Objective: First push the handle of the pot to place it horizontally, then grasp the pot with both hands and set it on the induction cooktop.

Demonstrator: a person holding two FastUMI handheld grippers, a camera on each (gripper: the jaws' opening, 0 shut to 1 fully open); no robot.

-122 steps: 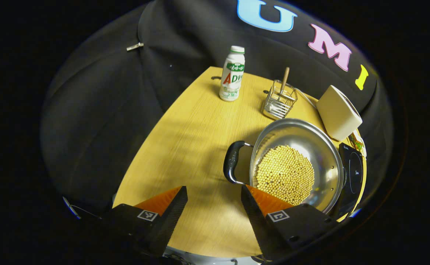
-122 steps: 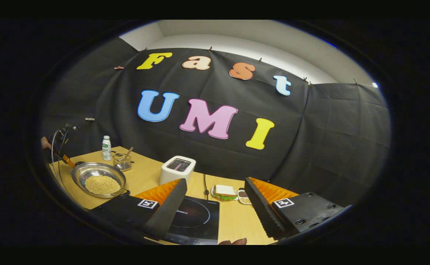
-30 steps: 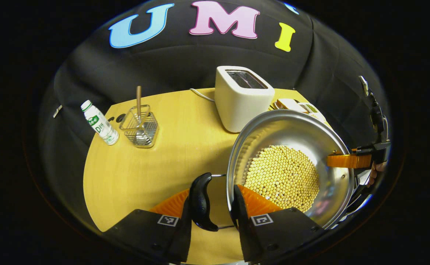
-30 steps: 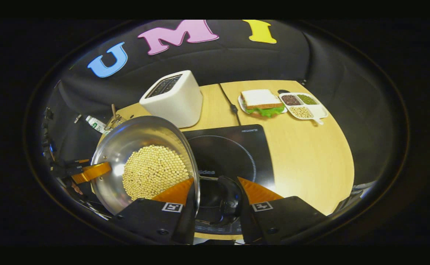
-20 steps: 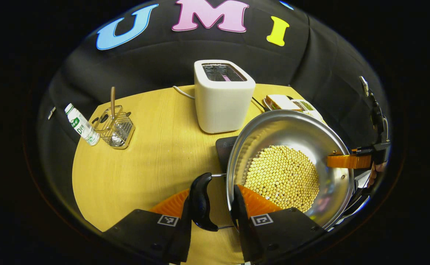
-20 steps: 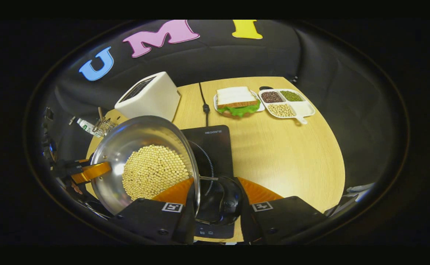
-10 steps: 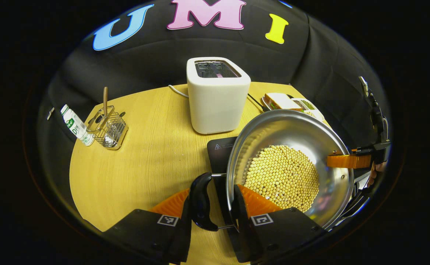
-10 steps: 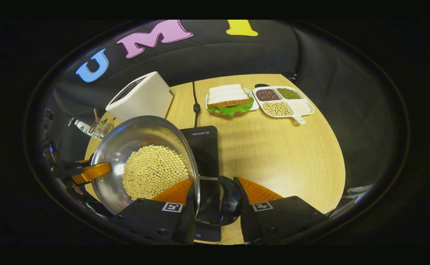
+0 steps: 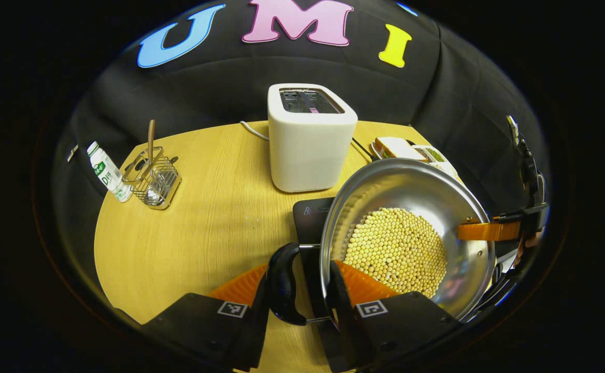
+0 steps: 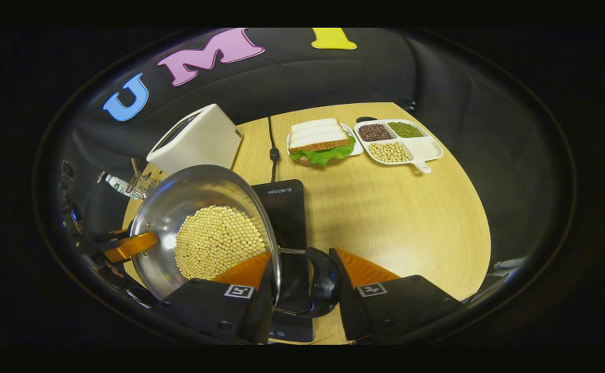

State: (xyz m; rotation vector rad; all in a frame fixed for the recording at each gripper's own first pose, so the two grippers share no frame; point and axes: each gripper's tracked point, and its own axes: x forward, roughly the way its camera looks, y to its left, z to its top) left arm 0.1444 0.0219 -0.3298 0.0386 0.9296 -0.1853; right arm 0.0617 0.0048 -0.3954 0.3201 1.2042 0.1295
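The round, shiny steel pot [image 9: 411, 191] (a heap of small pale beans inside) sits over the flat black induction cooktop [image 9: 310, 217] on the wood-grain worktop [image 9: 204, 217]. It has two curved black handles, one at each end of a sideways axis. The left claw [image 9: 296, 290] pinches the left handle [image 9: 282, 285]; the right claw [image 10: 302, 282] pinches the right handle [image 10: 320, 282]. One white boxy toaster [image 9: 310, 140] stands behind.
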